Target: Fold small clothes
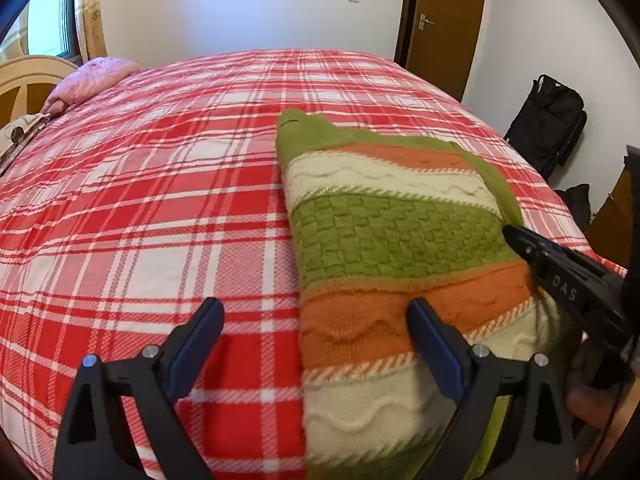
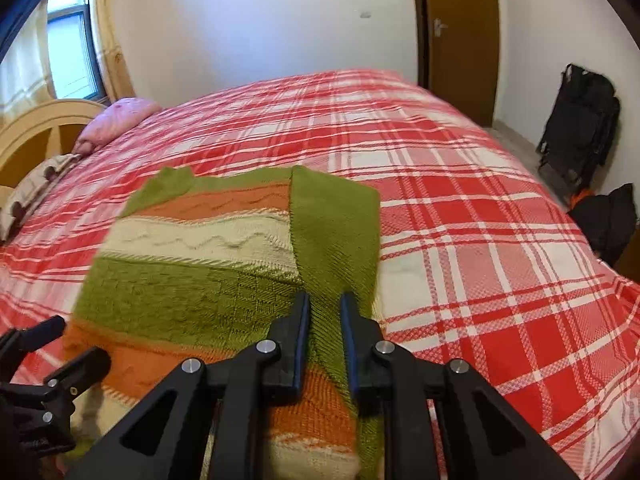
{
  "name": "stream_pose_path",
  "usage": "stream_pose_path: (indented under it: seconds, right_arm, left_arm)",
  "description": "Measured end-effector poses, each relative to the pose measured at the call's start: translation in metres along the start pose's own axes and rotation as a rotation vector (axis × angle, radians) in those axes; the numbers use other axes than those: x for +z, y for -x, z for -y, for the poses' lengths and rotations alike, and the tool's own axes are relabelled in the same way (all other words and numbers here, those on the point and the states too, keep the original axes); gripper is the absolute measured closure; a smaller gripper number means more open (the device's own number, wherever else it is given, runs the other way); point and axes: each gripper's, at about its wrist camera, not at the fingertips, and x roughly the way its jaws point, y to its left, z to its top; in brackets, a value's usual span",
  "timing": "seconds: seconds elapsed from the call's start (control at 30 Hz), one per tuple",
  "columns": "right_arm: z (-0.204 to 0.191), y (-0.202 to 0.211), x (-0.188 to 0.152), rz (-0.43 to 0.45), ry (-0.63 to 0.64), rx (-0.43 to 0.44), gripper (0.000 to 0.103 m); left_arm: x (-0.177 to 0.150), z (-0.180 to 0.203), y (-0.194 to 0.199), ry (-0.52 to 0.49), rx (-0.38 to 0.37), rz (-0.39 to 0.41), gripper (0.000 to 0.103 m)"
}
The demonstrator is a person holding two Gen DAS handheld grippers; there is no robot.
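the striped sweater (image 2: 208, 264) lies on the bed (image 1: 140, 208), sleeve folding underway. right tool (image 2: 325, 300) pinches the green sleeve (image 2: 336, 232); left tool (image 1: 316, 316) gapes wide, empty. next, probably lay the sleeve flat.

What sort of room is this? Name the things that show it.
Most likely a bedroom: a bed under a red plaid cover, a pink pillow by the headboard, and a wooden door.
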Motion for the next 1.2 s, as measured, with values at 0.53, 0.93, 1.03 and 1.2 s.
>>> stream_pose_path:
  seconds: [0.53,0.93,1.03,1.2]
  right_arm:
    - [0.057,0.090,-0.063,0.044,-0.362,0.197,0.025]
    - [0.046,0.085,-0.045,0.086,-0.308,0.194,0.025]
    - [0.036,0.079,-0.037,0.080,-0.274,0.190,0.025]
    - [0.027,0.079,-0.034,0.087,-0.217,0.162,0.025]
  left_arm:
    - [-0.015,-0.039,0.049,0.013,-0.003,0.020,0.008]
    - [0.001,-0.012,0.039,-0.029,0.005,-0.007,0.010]
    - [0.017,-0.002,0.035,-0.019,0.030,-0.006,0.010]
    - [0.028,0.009,0.029,-0.048,0.068,0.008,0.008]
